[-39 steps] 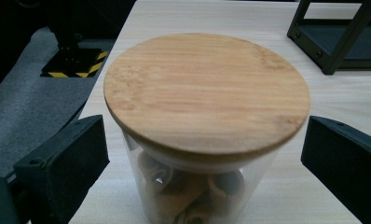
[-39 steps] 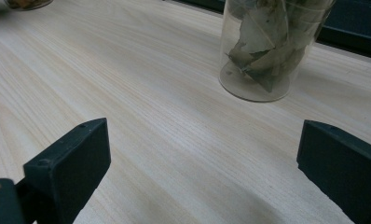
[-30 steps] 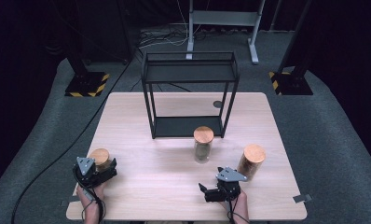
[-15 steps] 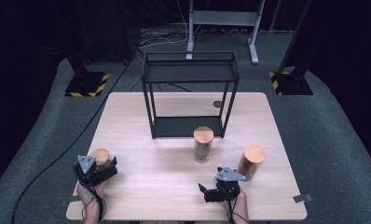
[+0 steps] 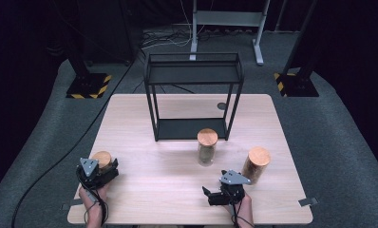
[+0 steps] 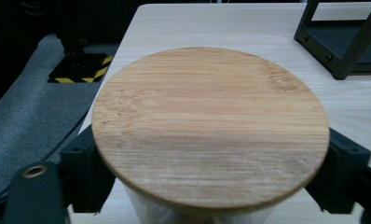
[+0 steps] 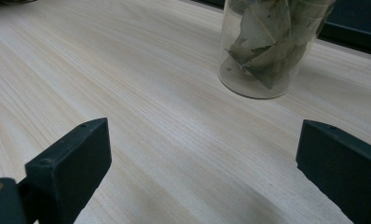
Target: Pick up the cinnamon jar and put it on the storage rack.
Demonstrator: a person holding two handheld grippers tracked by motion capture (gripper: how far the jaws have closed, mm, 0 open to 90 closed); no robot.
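On the wooden surface (image 5: 177, 156), near its left front corner, stands the jar with the wooden lid (image 6: 210, 126). My left gripper (image 5: 100, 172) has just been closing and now clasps this jar from both sides.

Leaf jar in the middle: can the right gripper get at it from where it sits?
Probably yes. The right gripper stands open, with bare table between its jaws and the leaf jar ahead, slightly to one side. Nothing stands in between.
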